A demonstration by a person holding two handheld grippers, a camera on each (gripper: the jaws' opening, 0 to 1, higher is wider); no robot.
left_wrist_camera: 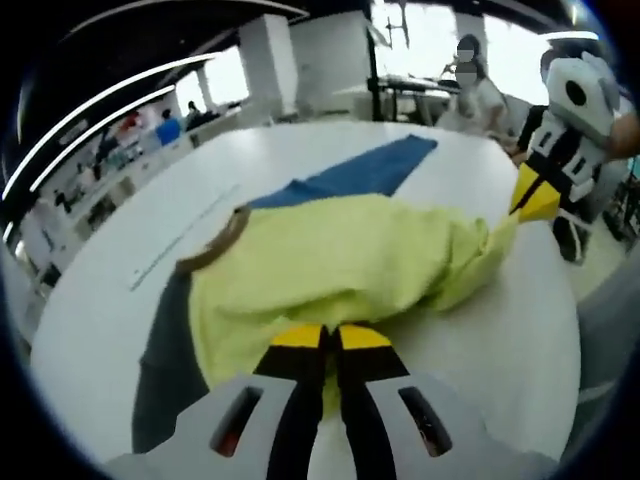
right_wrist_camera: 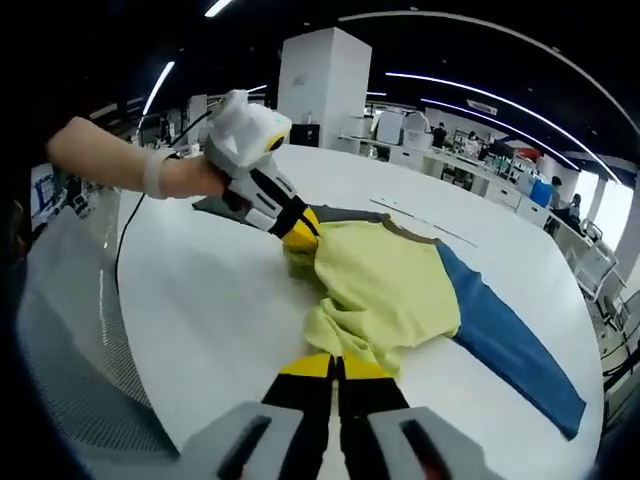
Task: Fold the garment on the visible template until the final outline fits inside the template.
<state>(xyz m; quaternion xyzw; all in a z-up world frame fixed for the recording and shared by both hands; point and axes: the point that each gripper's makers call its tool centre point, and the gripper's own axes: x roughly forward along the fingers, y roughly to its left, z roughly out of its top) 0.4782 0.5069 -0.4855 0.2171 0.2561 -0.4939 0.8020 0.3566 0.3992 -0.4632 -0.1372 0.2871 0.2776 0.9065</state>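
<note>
A yellow shirt (left_wrist_camera: 340,255) with one blue sleeve (left_wrist_camera: 372,170) and one grey sleeve (left_wrist_camera: 160,350) lies bunched on the white table (left_wrist_camera: 480,340). My left gripper (left_wrist_camera: 330,336) is shut on the near yellow edge of the shirt. In the right gripper view a hand holds the left gripper (right_wrist_camera: 302,232) at the far side of the shirt (right_wrist_camera: 385,290). My right gripper (right_wrist_camera: 335,366) is shut on the shirt's hem, and it shows in the left gripper view as the right gripper (left_wrist_camera: 530,198), pulling a corner of the fabric up. The blue sleeve (right_wrist_camera: 510,345) stretches flat to the right.
A thin marked line (left_wrist_camera: 180,245) runs along the table beside the shirt; the same line (right_wrist_camera: 420,222) lies beyond the collar. The table's rim (right_wrist_camera: 130,330) is close on the near side. People (left_wrist_camera: 475,85) and desks stand in the background.
</note>
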